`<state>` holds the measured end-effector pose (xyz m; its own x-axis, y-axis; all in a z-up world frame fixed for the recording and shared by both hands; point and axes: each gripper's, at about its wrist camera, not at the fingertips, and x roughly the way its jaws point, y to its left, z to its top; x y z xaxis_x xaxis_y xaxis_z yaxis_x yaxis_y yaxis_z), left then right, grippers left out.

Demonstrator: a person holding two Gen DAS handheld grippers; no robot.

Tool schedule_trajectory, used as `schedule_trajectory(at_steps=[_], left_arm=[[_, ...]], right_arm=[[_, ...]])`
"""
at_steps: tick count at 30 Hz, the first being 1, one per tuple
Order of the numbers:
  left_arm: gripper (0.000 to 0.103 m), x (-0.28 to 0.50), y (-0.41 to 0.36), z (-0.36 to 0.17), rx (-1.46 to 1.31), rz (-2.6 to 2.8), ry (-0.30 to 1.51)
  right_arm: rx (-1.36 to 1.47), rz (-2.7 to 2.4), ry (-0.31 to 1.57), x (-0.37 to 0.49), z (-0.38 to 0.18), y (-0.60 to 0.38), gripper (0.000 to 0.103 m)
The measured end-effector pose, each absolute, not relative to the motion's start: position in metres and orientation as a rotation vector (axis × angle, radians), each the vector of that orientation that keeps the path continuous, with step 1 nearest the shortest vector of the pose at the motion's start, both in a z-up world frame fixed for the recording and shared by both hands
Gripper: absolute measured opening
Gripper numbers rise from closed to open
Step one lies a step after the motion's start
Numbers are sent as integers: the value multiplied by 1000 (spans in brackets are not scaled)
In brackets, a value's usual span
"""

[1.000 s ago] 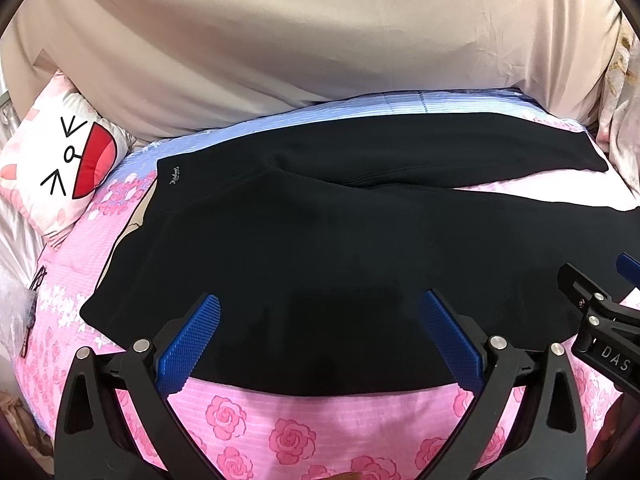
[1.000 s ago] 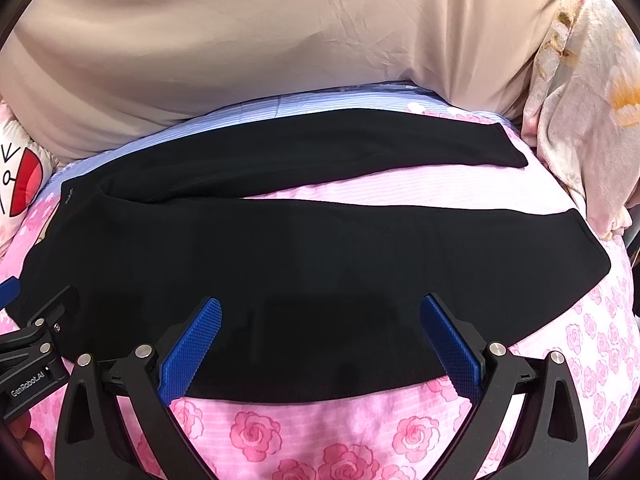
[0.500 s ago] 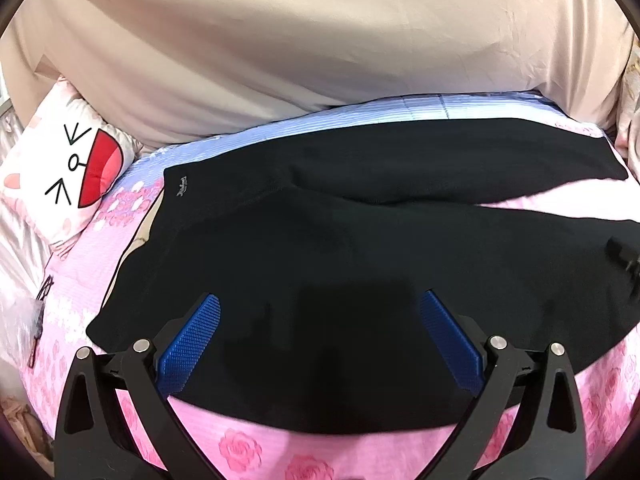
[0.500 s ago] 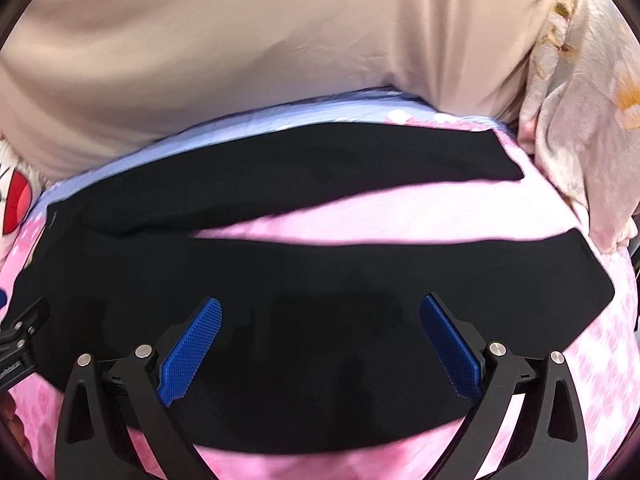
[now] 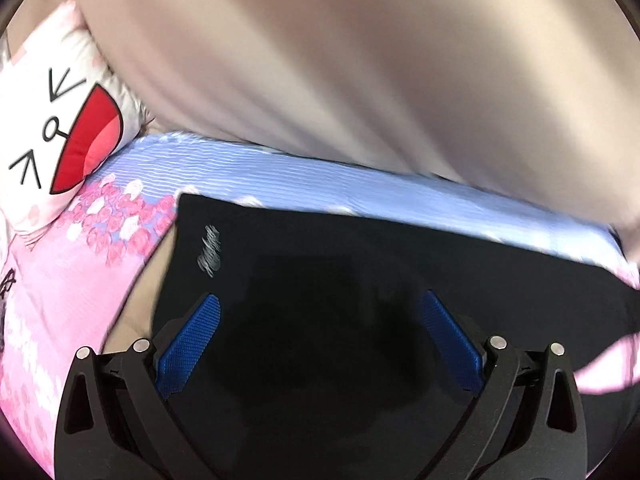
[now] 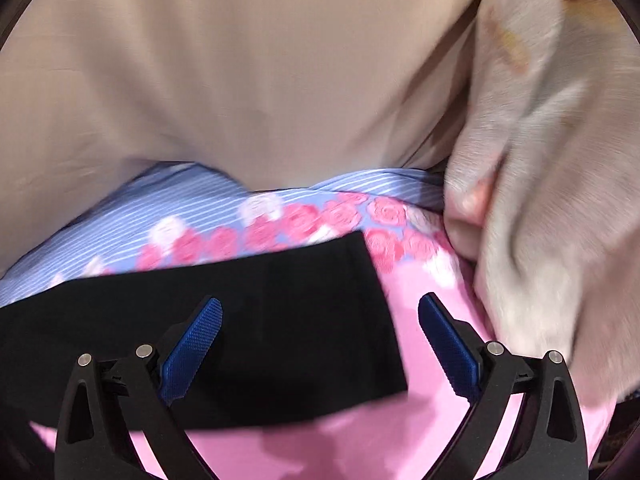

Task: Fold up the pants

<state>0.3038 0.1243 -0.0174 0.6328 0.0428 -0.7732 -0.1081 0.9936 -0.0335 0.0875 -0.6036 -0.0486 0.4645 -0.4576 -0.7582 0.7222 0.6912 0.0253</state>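
Observation:
Black pants (image 5: 360, 280) lie flat on a pink rose-print bed sheet (image 5: 60, 288). In the left wrist view their waistband end with a small silver logo (image 5: 210, 252) fills the lower half. My left gripper (image 5: 320, 340) is open and empty, low over the waist area. In the right wrist view the far leg's hem end (image 6: 320, 312) lies between the fingers. My right gripper (image 6: 320, 344) is open and empty, straddling the hem's right edge.
A beige cloth (image 5: 340, 60) hangs along the back of the bed. A white cartoon-face pillow (image 5: 52, 128) sits at the left. A cream floral blanket (image 6: 560, 180) is bunched at the right of the hem. A blue striped band (image 6: 180, 208) edges the sheet.
Both grippers have moved forward and down over the pants. The left now sits near the waistband, the right at the far leg's hem. Both stay open. The current frames are motion-blurred.

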Motion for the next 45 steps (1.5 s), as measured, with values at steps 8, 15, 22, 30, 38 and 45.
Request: schedule_trajectory(at_steps=[8, 15, 22, 30, 38, 45], left_arm=[[98, 397, 203, -51, -20, 256, 963], [91, 440, 243, -88, -150, 202, 1127], [3, 421, 243, -46, -169, 141, 1045], [4, 312, 246, 41, -202, 21, 921], [5, 180, 263, 63, -209, -54, 866], [4, 89, 279, -9, -107, 97, 1052]], right_arm=[[436, -686, 853, 115, -79, -639, 94], [402, -674, 854, 126, -77, -635, 61], [393, -607, 785, 121, -45, -610, 14], [342, -543, 665, 56, 17, -572, 11], [318, -491, 560, -43, 44, -534, 3], [335, -489, 661, -97, 2, -501, 7]])
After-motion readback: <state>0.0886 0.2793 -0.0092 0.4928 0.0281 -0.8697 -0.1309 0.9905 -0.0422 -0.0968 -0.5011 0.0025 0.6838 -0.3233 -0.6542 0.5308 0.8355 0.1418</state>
